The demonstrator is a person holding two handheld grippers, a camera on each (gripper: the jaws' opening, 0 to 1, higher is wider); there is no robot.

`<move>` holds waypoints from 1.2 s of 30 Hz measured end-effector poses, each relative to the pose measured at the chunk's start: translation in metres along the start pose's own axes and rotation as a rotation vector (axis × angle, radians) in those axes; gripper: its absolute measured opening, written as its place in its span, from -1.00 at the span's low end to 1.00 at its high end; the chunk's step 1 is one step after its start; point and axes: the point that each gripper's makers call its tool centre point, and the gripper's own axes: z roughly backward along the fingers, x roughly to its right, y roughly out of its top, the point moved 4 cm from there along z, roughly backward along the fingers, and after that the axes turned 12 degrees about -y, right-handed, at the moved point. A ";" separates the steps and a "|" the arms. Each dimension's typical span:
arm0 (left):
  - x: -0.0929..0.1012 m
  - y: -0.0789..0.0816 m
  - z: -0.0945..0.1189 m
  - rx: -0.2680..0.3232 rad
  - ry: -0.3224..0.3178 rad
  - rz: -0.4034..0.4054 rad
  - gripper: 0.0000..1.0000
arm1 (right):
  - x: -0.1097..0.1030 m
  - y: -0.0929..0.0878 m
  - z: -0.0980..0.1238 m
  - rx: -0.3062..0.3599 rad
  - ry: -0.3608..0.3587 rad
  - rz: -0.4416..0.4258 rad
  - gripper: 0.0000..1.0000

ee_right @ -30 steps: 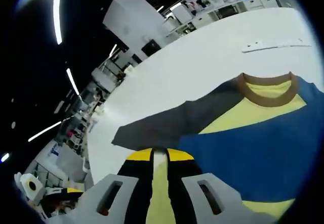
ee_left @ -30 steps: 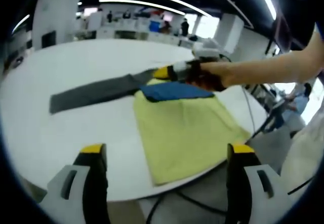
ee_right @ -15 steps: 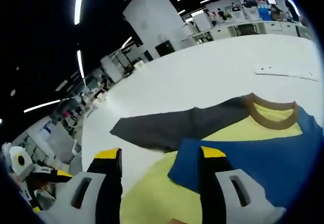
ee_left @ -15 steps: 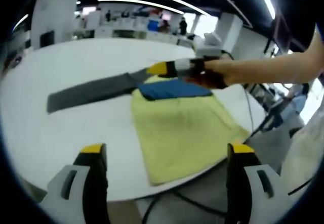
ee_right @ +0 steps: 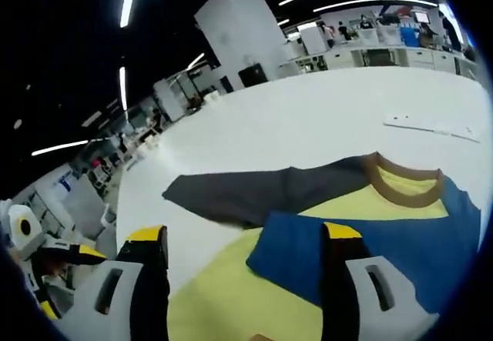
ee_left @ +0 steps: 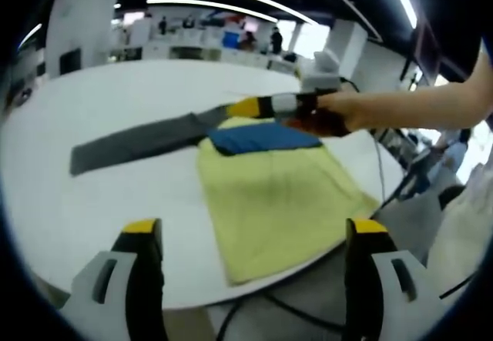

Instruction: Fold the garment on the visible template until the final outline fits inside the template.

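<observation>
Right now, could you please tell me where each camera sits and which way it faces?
Left gripper view: rides the open left gripper at the white table's near edge, facing across the yellow, blue and grey garment; the right gripper and a forearm enter from the right.
Right gripper view: rides the open right gripper low over the garment, facing its brown collar.
Shared: garment, grey sleeve, table.

The garment (ee_left: 269, 195) lies flat on the white surface (ee_left: 92, 195); yellow body, blue part folded across it, brown collar (ee_right: 400, 183); grey sleeve (ee_right: 254, 193) stretched sideways.
</observation>
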 end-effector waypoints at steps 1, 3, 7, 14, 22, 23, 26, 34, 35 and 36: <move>0.000 0.000 0.000 0.000 0.000 0.000 0.90 | 0.000 0.000 0.001 -0.001 0.002 -0.001 0.59; 0.000 0.000 -0.001 -0.001 -0.003 -0.002 0.90 | -0.002 -0.001 0.006 0.000 0.005 0.008 0.59; 0.001 0.001 -0.002 -0.003 -0.007 -0.006 0.90 | 0.002 0.000 0.011 0.009 -0.005 0.019 0.59; 0.001 0.005 -0.005 -0.006 -0.020 -0.021 0.90 | 0.013 0.001 0.028 0.025 -0.034 -0.002 0.58; 0.003 0.009 -0.010 -0.011 -0.039 -0.037 0.89 | 0.024 -0.001 0.060 0.035 -0.060 0.005 0.54; 0.004 0.009 -0.011 -0.013 -0.042 -0.040 0.90 | 0.025 -0.002 0.064 0.035 -0.063 0.005 0.54; 0.005 0.011 -0.013 -0.016 -0.050 -0.045 0.90 | 0.023 -0.005 0.081 0.044 -0.071 0.005 0.53; 0.010 0.013 -0.021 -0.026 -0.075 -0.058 0.89 | 0.034 -0.017 0.120 0.062 -0.116 -0.042 0.48; 0.010 0.013 -0.022 -0.027 -0.077 -0.060 0.89 | 0.035 -0.019 0.124 0.064 -0.118 -0.048 0.48; 0.011 0.014 -0.023 -0.029 -0.082 -0.063 0.89 | 0.036 -0.022 0.131 0.065 -0.122 -0.053 0.48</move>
